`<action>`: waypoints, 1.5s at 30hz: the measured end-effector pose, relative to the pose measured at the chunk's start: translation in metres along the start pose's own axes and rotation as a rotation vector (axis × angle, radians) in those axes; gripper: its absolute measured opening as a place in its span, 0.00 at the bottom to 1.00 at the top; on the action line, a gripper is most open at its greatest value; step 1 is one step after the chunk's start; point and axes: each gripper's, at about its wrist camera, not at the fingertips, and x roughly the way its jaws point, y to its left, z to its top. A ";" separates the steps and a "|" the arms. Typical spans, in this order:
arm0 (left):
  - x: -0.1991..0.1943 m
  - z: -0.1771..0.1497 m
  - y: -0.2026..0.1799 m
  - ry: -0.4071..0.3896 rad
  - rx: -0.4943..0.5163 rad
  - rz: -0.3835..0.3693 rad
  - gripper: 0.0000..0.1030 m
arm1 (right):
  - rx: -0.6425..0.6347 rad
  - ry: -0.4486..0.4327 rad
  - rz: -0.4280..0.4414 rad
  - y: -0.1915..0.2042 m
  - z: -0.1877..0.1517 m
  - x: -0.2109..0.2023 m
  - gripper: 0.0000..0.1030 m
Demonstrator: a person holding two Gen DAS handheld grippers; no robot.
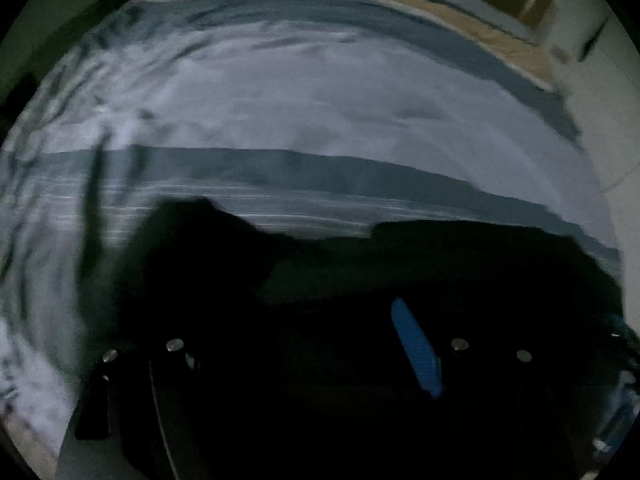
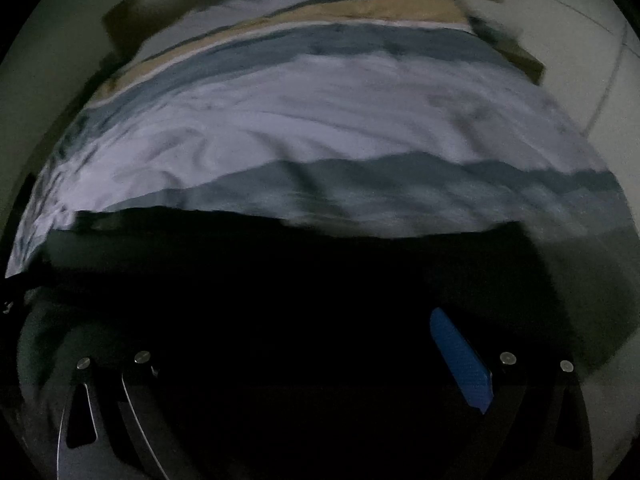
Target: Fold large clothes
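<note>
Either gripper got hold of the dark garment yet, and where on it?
Cannot be told. The dark garment lies over the fingers of both grippers, left gripper and right gripper, hiding any grip in the dim views.

Dark garment (image 1: 440, 264) on bedspread (image 1: 320, 100)

both wrist views look low and close across the same striped bedding (image 1: 320, 112) (image 2: 320, 112).

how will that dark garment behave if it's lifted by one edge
The dark garment would probably sag and drape, since it lies flat and limp on the striped bedcover. It spans much of both views, so it likely trails. Weight is unclear; the pictures are dim.
</note>
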 end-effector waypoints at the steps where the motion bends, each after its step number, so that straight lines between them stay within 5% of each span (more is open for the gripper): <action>1: -0.006 0.000 0.007 -0.010 0.001 0.054 0.74 | 0.002 0.004 -0.039 -0.006 -0.001 -0.003 0.99; 4: -0.033 -0.007 0.026 -0.064 -0.006 0.100 0.74 | 0.021 -0.029 -0.103 -0.023 -0.008 -0.028 0.99; 9: -0.076 -0.040 0.038 -0.138 -0.022 -0.035 0.74 | 0.011 -0.112 -0.012 -0.015 -0.028 -0.077 0.99; 16: -0.060 -0.091 0.035 -0.101 -0.039 -0.015 0.74 | -0.066 -0.092 0.070 0.031 -0.068 -0.084 0.99; 20: -0.067 -0.105 0.052 -0.104 -0.083 0.058 0.74 | -0.077 -0.046 0.005 0.022 -0.085 -0.071 0.99; 23: -0.084 -0.114 0.057 -0.134 -0.099 0.044 0.74 | -0.035 -0.025 -0.068 0.008 -0.091 -0.073 0.99; 33: -0.131 -0.155 0.012 -0.244 0.032 0.008 0.74 | -0.124 -0.095 0.016 0.054 -0.117 -0.126 0.99; 45: -0.125 -0.190 0.000 -0.226 0.067 -0.014 0.74 | -0.152 -0.081 0.015 0.076 -0.146 -0.121 1.00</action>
